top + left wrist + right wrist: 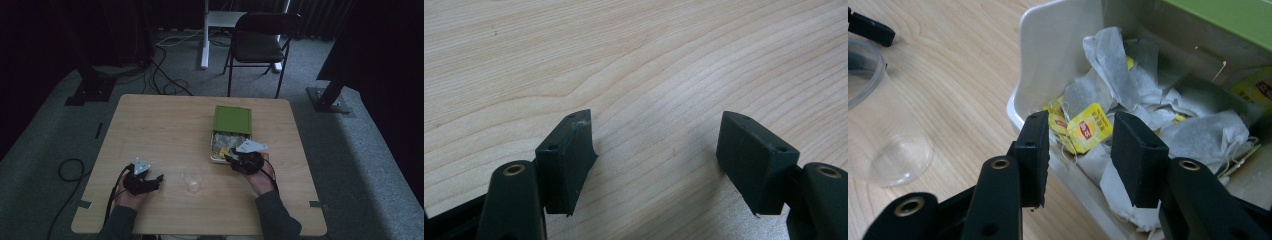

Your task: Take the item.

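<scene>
A white box [216, 150] of tea bags [1113, 55] sits right of the table's middle, with its green lid [232, 119] lying behind it. My right gripper [1080, 145] hovers over the box's near corner, jaws partly apart. A yellow tea bag tag [1089, 127] shows in the gap just beyond the jaws, and the pads do not press on it. A clear plastic cup [193, 180] stands upright and empty near the front of the table. My left gripper [656, 145] rests low over bare wood left of the cup, open with nothing between its jaws.
The wooden table [165, 125] has bare wood on its left half and back. A folding chair [262, 40] stands behind the table. Cables [165, 85] run over the carpet at the back left. In the right gripper view the cup [878, 130] is close on the left.
</scene>
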### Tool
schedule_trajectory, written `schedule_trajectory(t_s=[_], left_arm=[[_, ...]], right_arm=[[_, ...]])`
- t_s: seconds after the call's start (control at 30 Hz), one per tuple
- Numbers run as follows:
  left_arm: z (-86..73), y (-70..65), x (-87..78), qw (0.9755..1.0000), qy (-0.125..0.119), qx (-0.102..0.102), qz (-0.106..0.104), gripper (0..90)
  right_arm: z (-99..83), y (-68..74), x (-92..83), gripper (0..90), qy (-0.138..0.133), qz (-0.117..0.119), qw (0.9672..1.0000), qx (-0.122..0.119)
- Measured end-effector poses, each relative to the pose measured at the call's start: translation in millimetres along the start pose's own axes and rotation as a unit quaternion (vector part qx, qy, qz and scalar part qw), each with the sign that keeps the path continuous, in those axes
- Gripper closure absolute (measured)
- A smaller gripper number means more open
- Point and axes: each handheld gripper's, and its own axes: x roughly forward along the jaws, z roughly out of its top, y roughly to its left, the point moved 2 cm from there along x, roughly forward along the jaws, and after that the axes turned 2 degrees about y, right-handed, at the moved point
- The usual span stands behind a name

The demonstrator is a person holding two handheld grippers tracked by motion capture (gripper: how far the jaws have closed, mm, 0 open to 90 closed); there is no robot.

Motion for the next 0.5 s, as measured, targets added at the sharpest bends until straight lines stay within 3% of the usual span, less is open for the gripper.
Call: schedule_trajectory(t_s=[0.5], left_arm=[[0.0,-0.1,0.1,1.0,0.0,-0.001,0.0,32.1]], right_arm=[[19.6,4.5,4.2,63.3,-0.02,-0.008,0.9996,0.018]])
